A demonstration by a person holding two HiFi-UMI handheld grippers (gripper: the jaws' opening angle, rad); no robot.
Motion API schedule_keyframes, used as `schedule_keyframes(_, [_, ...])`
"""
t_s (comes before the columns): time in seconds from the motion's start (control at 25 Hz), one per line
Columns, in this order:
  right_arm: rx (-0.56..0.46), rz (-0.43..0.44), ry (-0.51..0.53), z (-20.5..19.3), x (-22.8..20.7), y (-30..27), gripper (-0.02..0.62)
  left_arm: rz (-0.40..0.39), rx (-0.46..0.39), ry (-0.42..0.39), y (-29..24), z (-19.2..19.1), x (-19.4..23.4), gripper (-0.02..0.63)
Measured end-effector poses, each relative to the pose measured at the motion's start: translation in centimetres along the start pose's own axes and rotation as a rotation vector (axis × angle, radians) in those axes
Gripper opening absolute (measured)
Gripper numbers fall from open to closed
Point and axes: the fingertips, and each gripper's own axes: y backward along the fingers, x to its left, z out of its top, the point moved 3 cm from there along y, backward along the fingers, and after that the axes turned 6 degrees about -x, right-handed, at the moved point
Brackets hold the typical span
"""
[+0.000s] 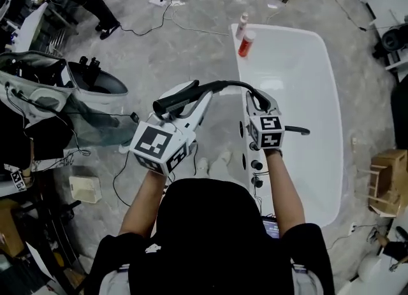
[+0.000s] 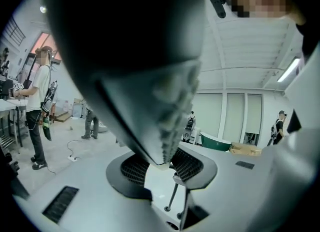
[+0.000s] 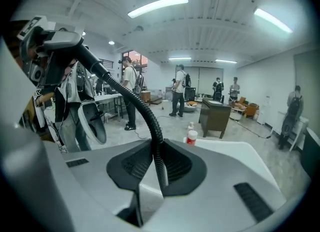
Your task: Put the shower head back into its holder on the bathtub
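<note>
A black shower head is held up in the air left of the white bathtub, and my left gripper is shut on it. In the left gripper view the shower head fills the picture, its nozzle face down between the pads of the left gripper. Its black ribbed hose arcs right to my right gripper, which is shut on the hose just above the tub's left rim. Black knobs and a spout sit on that rim.
A red-and-white bottle and a slimmer white one stand on the tub's far corner. A second tub shell and grey bags lie left. Cables cross the floor. A wooden stool stands right. People stand in the background.
</note>
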Motion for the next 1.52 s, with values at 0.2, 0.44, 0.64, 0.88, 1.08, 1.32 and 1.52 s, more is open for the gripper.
schedule_keyframes(0.2, [-0.015,-0.078,-0.015,-0.1,-3.1,1.8,0.067,-0.067,0.002,0.003,-2.2,0.0,-1.7,0.144])
schedule_keyframes(0.44, [-0.036,-0.156,-0.023,0.3,-6.0,4.6,0.067,-0.145,0.002,0.000,-4.0,0.0,-4.2,0.144])
schedule_keyframes(0.64, [-0.048,-0.203,-0.029,0.0,-8.0,6.5,0.067,-0.188,0.000,-0.003,-5.3,-0.2,-6.2,0.144])
schedule_keyframes(0.88, [-0.044,-0.222,-0.037,-0.3,-9.4,7.6,0.067,-0.205,0.010,-0.002,-6.3,0.0,-7.4,0.144])
schedule_keyframes(1.08, [-0.025,-0.215,-0.043,-1.4,-10.1,7.2,0.067,-0.200,0.030,-0.003,-7.2,-0.7,-7.9,0.144])
schedule_keyframes(1.32, [0.009,-0.186,-0.056,-3.8,-11.1,5.5,0.067,-0.185,0.070,0.003,-9.2,-3.0,-7.6,0.144])
schedule_keyframes(1.52, [0.055,-0.165,-0.073,-5.3,-11.3,3.9,0.068,-0.173,0.107,0.017,-10.7,-4.5,-6.7,0.144])
